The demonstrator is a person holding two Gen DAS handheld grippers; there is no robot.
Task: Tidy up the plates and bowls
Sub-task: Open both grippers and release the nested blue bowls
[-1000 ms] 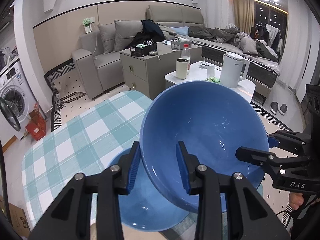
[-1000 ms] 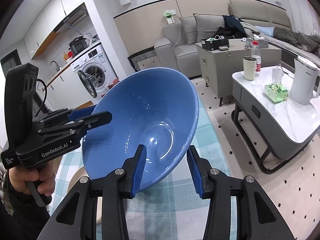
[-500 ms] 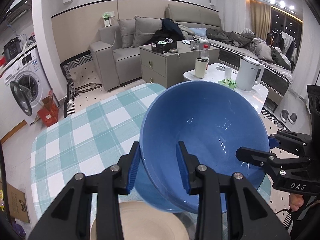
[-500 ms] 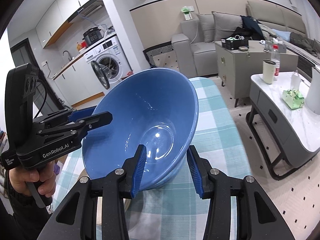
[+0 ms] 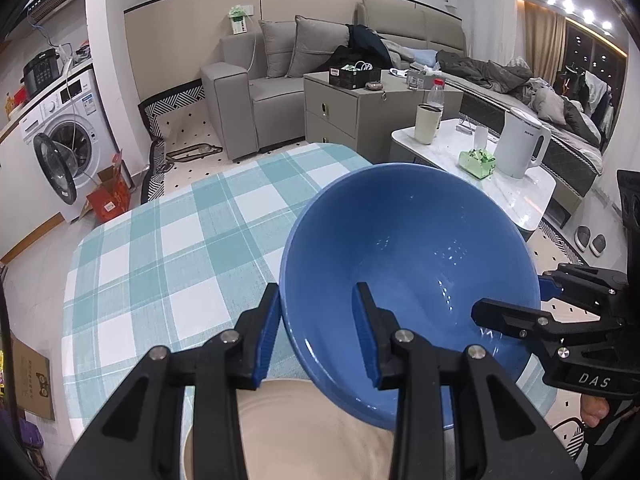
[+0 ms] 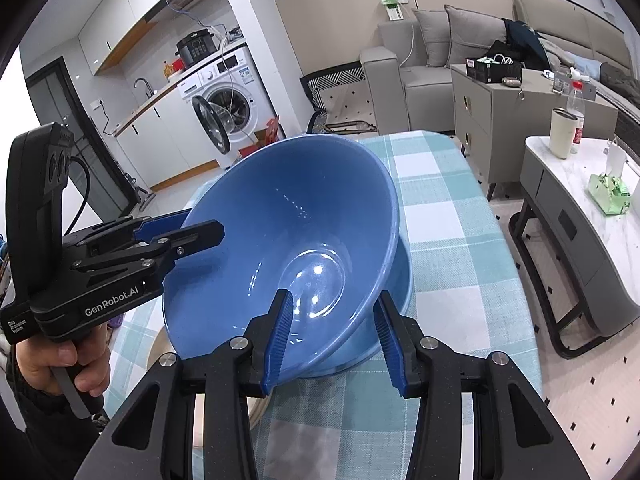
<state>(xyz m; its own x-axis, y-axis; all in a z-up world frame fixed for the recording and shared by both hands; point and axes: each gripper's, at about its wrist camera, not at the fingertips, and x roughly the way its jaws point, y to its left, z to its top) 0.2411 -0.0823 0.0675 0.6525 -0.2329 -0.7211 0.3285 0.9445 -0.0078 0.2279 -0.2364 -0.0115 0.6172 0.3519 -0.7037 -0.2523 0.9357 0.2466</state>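
Glossy blue bowl (image 5: pixel 408 264). Cream plate (image 5: pixel 312 432) nearest. The counter (image 5: pixel 168 248) wears a teal-and-white check cloth. Each hand-held gripper, left (image 5: pixel 316 332) and right (image 6: pixel 336 336), is black with blue pads. Grey sofa (image 5: pixel 256 84) far off; white washing machine (image 5: pixel 60 140) at far left.

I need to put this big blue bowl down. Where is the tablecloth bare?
Bare checked tablecloth runs from the held blue bowl to the far table edge by the sofa. The near end is crowded: a cream plate and a second blue bowl lie under it.
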